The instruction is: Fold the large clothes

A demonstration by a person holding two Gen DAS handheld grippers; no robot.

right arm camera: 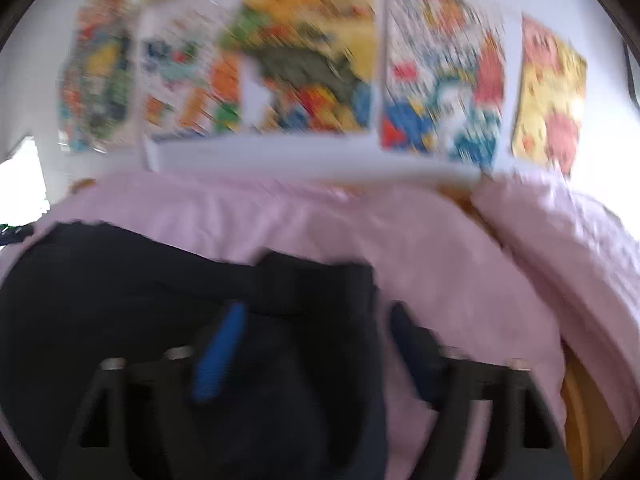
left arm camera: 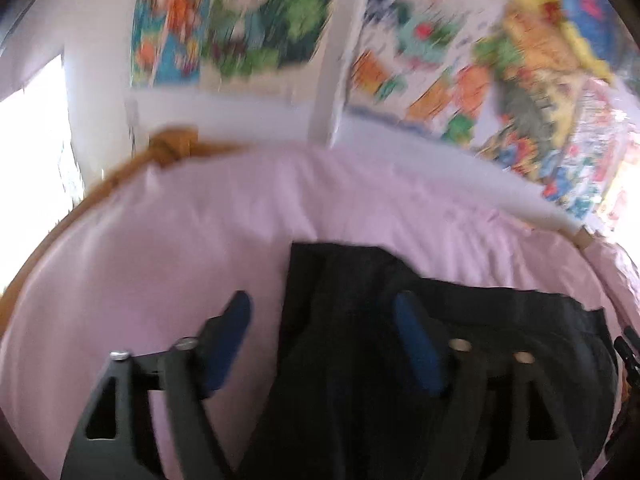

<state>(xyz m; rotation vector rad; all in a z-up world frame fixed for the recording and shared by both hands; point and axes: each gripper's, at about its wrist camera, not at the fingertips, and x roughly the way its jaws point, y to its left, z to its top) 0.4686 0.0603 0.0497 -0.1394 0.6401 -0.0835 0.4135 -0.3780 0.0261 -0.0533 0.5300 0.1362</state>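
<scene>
Well, both frames are blurred: the dark garment (left arm camera: 400, 320) lies on the pink bed sheet (left arm camera: 180, 220), low in the frame, with the left gripper (left arm camera: 324, 340) and right gripper (right arm camera: 316, 344) released, spread wide above its edges, grasping nothing

The left gripper (left arm camera: 322, 322), black-framed with blue-padded fingers (left arm camera: 416, 344), angles downward, its jaws spread wide and gripping nothing. The matching right gripper (right arm camera: 316, 326) angles downward too, blue pads (right arm camera: 220, 356) likewise parted and empty.
</scene>
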